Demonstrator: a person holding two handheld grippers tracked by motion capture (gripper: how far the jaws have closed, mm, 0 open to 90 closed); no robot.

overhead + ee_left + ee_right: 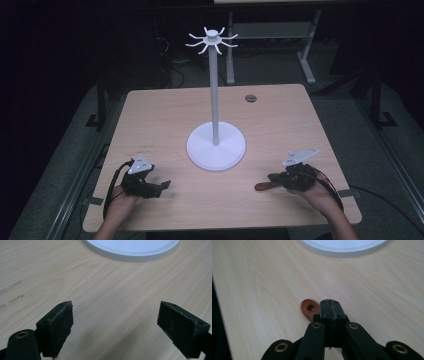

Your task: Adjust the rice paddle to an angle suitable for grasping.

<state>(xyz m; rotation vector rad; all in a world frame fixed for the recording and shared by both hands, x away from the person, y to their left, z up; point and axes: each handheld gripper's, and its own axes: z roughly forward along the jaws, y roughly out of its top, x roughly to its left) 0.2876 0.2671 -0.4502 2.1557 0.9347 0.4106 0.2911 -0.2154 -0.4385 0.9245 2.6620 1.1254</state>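
Observation:
A white stand (215, 95) with a ring of hooks (212, 41) on top rises from a round base (216, 146) at the table's middle. My left gripper (161, 186) rests low over the wood at the front left, jaws wide apart with only bare table between the pads (58, 326). At the front right my right gripper (274, 178) is shut, its pads (331, 308) pressed together. A small brown piece with a hole in its end (309, 309) lies on the table, sticking out from under the left side of those jaws (263, 186). Its other end is hidden.
The wooden table (165, 115) has a round grommet (250, 98) near its far edge. The stand's base rim shows close ahead in both gripper views (130, 255) (342, 251). Dark floor and table legs (306, 60) lie beyond.

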